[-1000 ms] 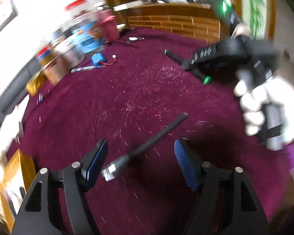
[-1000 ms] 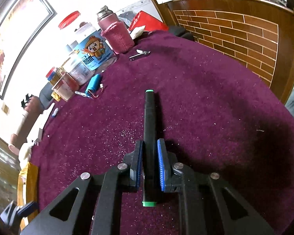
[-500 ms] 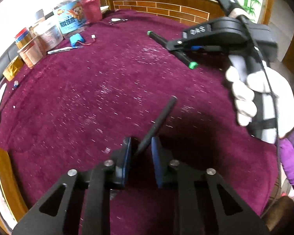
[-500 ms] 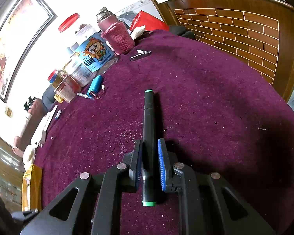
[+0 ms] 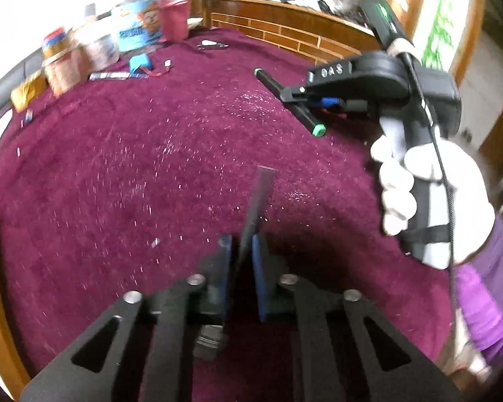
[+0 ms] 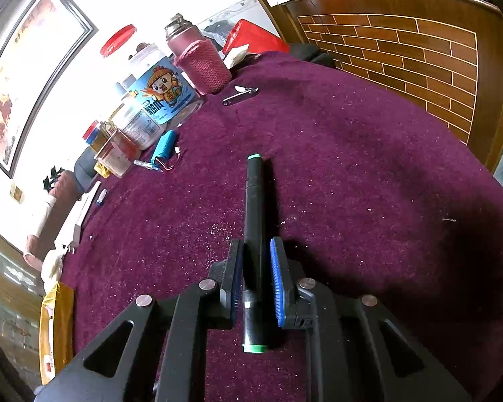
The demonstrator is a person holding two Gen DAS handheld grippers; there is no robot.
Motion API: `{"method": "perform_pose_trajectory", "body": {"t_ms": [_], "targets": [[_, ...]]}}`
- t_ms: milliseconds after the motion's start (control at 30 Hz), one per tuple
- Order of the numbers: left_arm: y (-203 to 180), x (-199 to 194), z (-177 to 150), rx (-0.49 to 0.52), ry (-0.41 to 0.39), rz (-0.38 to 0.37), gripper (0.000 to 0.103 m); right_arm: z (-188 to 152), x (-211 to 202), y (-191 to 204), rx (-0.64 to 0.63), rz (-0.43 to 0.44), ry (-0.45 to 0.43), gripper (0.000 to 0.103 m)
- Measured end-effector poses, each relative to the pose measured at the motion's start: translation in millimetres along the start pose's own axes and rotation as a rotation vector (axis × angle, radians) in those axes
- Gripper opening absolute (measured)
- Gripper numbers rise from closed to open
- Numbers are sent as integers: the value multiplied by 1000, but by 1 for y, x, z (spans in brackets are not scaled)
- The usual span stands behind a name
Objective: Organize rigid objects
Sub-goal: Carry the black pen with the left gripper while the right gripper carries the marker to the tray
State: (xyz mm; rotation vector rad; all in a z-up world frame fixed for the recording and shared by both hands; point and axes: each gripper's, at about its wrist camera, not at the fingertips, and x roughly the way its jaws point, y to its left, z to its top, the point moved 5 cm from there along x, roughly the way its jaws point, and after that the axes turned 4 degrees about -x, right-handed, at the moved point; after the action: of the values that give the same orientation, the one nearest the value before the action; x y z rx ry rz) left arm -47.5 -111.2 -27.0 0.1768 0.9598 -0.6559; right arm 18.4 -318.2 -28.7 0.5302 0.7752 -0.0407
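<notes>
— Rod (image 5: 256, 201), thin and dark: where does the left wrist view put it?
— Clamped between the blue pads of the left gripper (image 5: 241, 261), jaws closed tight on it, its far end slanting up over the maroon tabletop (image 5: 117, 184). Further right, a white-gloved hand (image 5: 429, 194) holds the right gripper.
— And the right wrist view?
— The right gripper (image 6: 256, 268) is closed on a black marker (image 6: 254, 221) with green ends, pointing away above the tabletop, well apart from the jars (image 6: 151, 100) along the far edge.
</notes>
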Motion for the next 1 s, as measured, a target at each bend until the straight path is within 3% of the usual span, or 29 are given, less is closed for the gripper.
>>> {"method": "perform_pose_trajectory", "body": {"t_ms": [100, 333, 600, 1000], "targets": [[7, -13, -9, -64, -27, -29, 6, 0, 0, 0, 6, 8, 0, 15], [18, -64, -28, -129, -128, 13, 6, 0, -3, -2, 5, -4, -7, 14], [54, -149, -61, -278, -290, -64, 6, 0, -13, 13, -76, -56, -48, 14], [122, -241, -116, -442, -506, -52, 6, -25, -78, 90, -154, 164, -23, 14]]}}
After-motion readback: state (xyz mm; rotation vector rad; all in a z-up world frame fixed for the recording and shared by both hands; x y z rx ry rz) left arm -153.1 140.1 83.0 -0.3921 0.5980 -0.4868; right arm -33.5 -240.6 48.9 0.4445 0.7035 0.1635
